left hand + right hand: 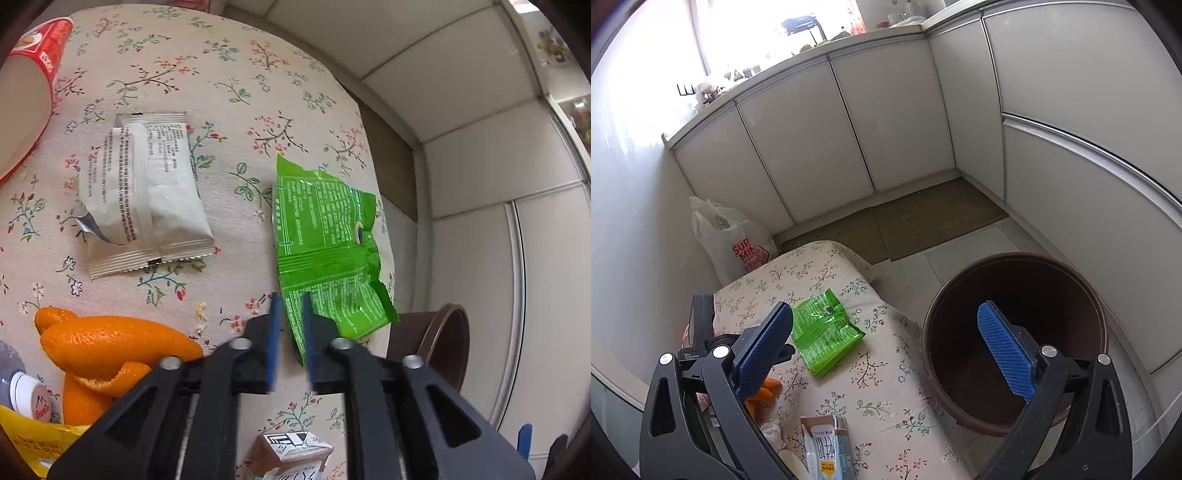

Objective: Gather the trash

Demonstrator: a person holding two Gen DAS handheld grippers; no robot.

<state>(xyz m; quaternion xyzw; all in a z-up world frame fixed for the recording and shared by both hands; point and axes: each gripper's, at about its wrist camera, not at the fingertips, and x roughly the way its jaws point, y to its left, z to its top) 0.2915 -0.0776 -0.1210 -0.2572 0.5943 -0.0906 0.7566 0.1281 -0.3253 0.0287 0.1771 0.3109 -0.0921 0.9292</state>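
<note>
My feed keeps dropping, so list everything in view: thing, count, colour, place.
green wrapper: 1, green, table edge nearest bin
silver wrapper: 1, silver-white, mid-table
orange peel: 1 pile, orange, near side
milk carton: 1, brown-white, near table edge
red cup: 1, red, on its side, far corner
bottle: 1, grey, white cap
yellow packet: 1, yellow
trash bin: 1, brown, on floor
plastic bag: 1, white, floor
left gripper: narrow gap at green wrapper
right gripper: wide open
</note>
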